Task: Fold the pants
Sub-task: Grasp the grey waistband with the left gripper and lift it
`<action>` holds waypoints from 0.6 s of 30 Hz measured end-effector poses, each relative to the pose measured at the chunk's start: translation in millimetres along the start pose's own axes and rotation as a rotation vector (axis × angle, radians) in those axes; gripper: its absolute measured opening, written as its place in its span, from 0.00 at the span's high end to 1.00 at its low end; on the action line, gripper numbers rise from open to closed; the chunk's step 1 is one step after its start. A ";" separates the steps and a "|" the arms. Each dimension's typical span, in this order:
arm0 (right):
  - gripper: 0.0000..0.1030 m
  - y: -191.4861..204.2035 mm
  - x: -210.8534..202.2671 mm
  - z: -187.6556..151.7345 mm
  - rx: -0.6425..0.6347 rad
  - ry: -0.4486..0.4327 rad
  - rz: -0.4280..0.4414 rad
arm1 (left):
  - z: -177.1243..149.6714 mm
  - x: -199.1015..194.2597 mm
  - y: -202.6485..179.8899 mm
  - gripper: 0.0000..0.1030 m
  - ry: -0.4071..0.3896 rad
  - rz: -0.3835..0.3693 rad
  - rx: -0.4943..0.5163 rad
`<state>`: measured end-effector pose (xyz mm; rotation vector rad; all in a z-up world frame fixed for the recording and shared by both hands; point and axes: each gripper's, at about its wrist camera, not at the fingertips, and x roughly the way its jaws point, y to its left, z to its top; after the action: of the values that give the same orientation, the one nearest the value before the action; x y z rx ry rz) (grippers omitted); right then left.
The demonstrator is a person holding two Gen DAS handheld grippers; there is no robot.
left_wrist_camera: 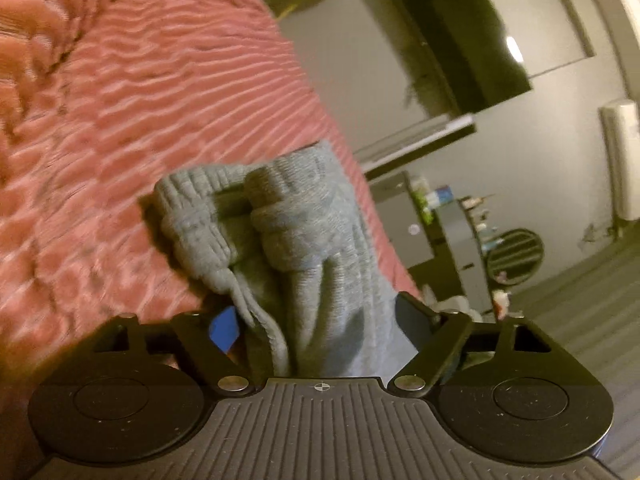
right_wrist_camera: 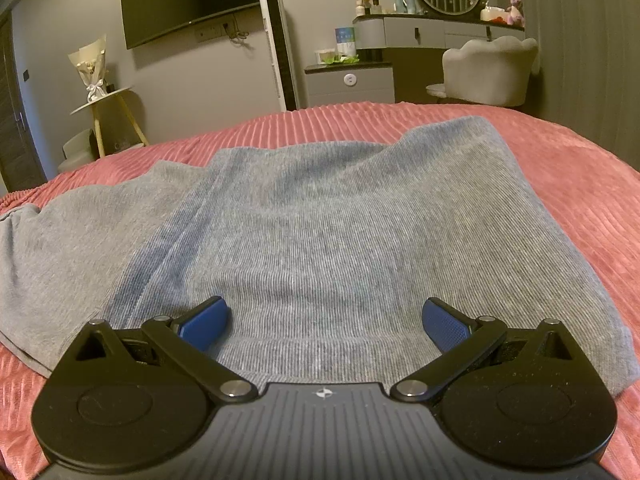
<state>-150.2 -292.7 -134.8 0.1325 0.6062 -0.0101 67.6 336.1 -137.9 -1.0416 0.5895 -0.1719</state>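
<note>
The grey knit pants (right_wrist_camera: 320, 220) lie spread on a pink ribbed bedspread (right_wrist_camera: 560, 184), and in the right wrist view they fill the middle of the frame, their long axis running across the picture from the left edge toward the lower right; a lighter layer trails off to the left edge while a darker, doubled layer rises to a soft hump at the upper middle, just below the far edge of the bed. The right gripper (right_wrist_camera: 324, 320) sits at the bottom centre of that frame with its blue pads (right_wrist_camera: 444, 326) standing well apart, the near hem of the pants lying under and between them; whether the pads touch the cloth cannot be told, but they clamp nothing. In the left wrist view the picture is tilted and blurred: the bedspread fills the upper left, the room's wall and floor the right. Here a bunched end of the pants, with a thick ribbed band and a drawstring, runs from the bottom centre up toward the middle of the frame, its long axis roughly along the line the gripper points. The left gripper (left_wrist_camera: 320, 324) sits at the lower edge, its jaws apart, with that gathered cloth passing between them; the blue pad (left_wrist_camera: 224, 330) at lower left shows beside the fabric with a gap of shadow, while the right finger (left_wrist_camera: 416, 324) lies against the cloth's edge. The cloth is between the fingers but not squeezed
</note>
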 end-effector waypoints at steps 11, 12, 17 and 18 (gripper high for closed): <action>0.00 1.7 2.7 -0.7 -0.004 -0.010 -0.006 | 1.6 13.4 -5.0 0.45 -0.021 -0.008 0.091; 0.00 1.5 2.6 -0.7 -0.005 -0.010 -0.006 | 0.5 14.7 -7.5 0.43 -0.024 -0.004 0.123; 0.00 1.1 2.8 -0.6 -0.007 -0.011 -0.006 | 2.1 35.3 -2.7 0.44 0.009 0.101 0.072; 0.00 1.3 2.8 -0.4 -0.006 -0.011 -0.006 | 2.2 35.1 -6.8 0.55 0.010 0.103 0.073</action>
<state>-148.1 -291.2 -136.6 0.1245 0.5958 -0.0152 99.1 320.2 -144.6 -0.9382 0.6407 -0.1072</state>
